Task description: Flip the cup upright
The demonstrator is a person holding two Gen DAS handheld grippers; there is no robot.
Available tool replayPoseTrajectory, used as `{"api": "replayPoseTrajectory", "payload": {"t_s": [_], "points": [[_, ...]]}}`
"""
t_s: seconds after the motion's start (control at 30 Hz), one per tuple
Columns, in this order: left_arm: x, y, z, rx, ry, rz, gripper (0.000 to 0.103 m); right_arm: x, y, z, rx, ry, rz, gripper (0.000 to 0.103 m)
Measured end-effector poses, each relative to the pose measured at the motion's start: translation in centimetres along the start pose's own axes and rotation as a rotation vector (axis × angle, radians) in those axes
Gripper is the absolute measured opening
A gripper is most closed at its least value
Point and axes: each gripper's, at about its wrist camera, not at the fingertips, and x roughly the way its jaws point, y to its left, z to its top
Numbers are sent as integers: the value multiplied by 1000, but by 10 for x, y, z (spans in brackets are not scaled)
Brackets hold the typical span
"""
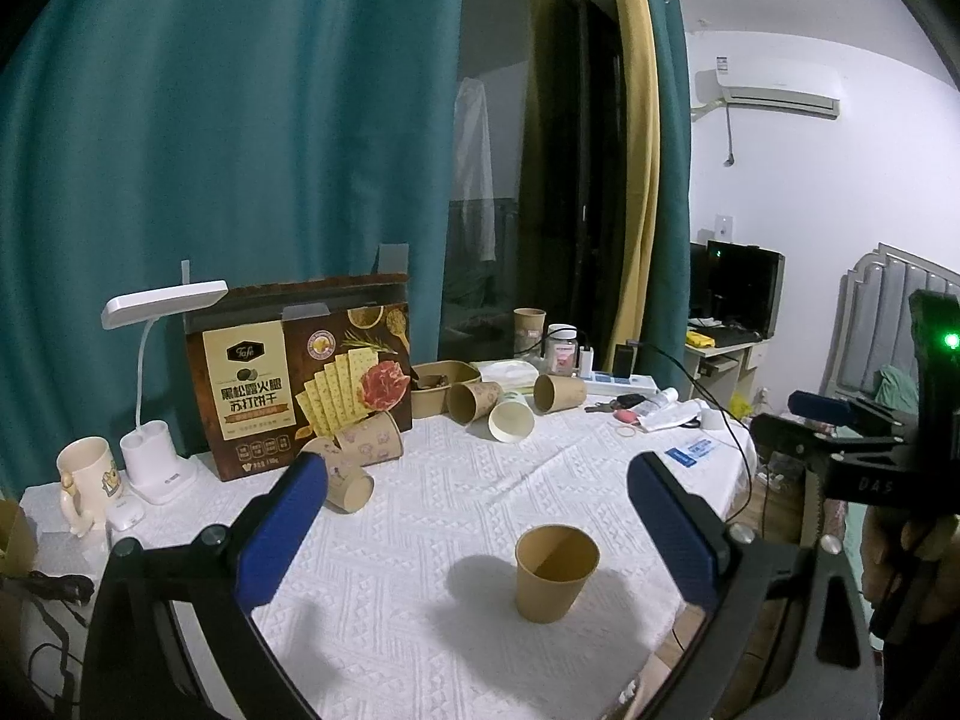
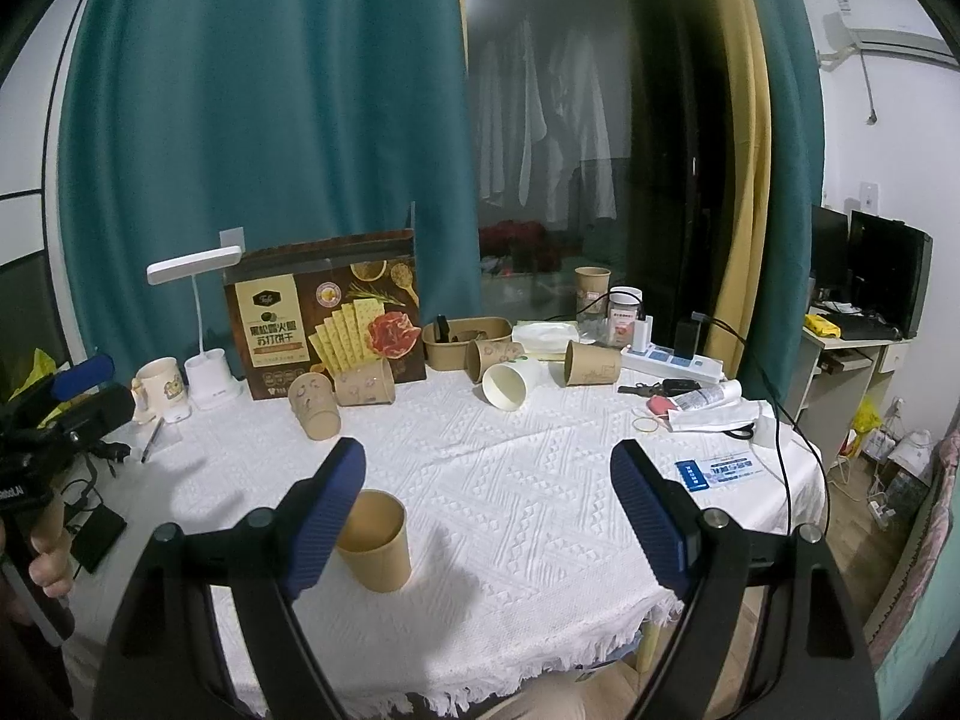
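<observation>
Left wrist view: a brown paper cup (image 1: 557, 573) stands upright, mouth up, on the white tablecloth (image 1: 420, 540). It sits ahead of the left gripper (image 1: 477, 516), between its blue fingers but nearer the right one, touching neither. The jaws are spread wide, holding nothing.

Right wrist view: the same cup (image 2: 377, 542) stands just beside the left finger of the right gripper (image 2: 489, 510), partly hidden behind it. These jaws are also wide apart and empty.

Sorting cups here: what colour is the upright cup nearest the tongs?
Plain kraft brown cup, no print; clearest in the left wrist view.
</observation>
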Motion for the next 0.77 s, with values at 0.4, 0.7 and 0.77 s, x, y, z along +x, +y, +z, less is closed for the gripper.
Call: {"api": "replayPoseTrajectory", "payload": {"t_s": [0.4, 0.7, 0.77], "points": [[-1, -1, 2, 14, -8, 1, 100, 1, 2, -2, -4, 2, 2, 82], [-1, 1, 2, 12, -15, -1, 100, 4, 3, -3, -11, 7, 6, 82], [1, 0, 2, 13, -13, -7, 100, 5, 3, -3, -11, 11, 4, 82]]}}
